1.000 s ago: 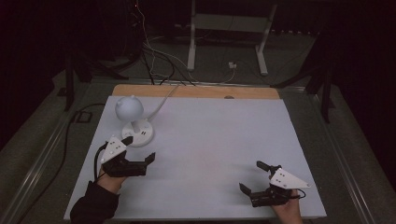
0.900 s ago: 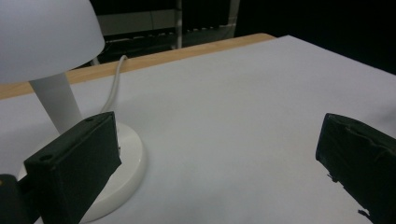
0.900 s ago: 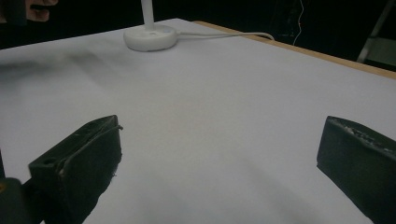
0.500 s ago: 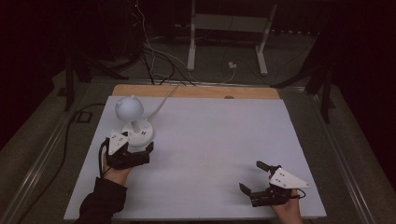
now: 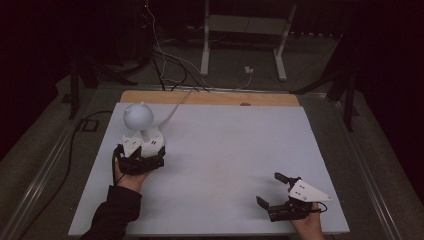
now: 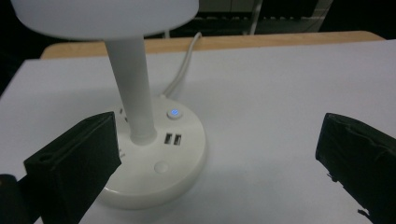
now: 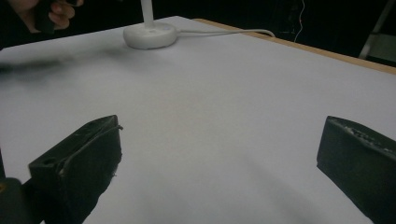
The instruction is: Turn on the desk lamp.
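Spread wide, the black jaws of the left gripper (image 6: 215, 163) stand at the round white plastic base of the small white desk lamp (image 6: 156, 154); one jaw lies beside the base's near left edge, the other is well off over bare table, and nothing is pinched. The lamp stands at the left side of the white table top (image 5: 235, 150), its white stem (image 6: 133, 93) upright under a round white shade (image 5: 138, 116), its white cord (image 5: 172, 107) trailing to the far wooden edge. A small round button (image 6: 173, 113) on the base glows blue; a plain round button (image 6: 161, 166) sits nearer. The right gripper (image 5: 274, 192) rests near the table's front right corner, jaws likewise apart and empty. By my reading the reach is done; pressing a button or gripping the base remains.
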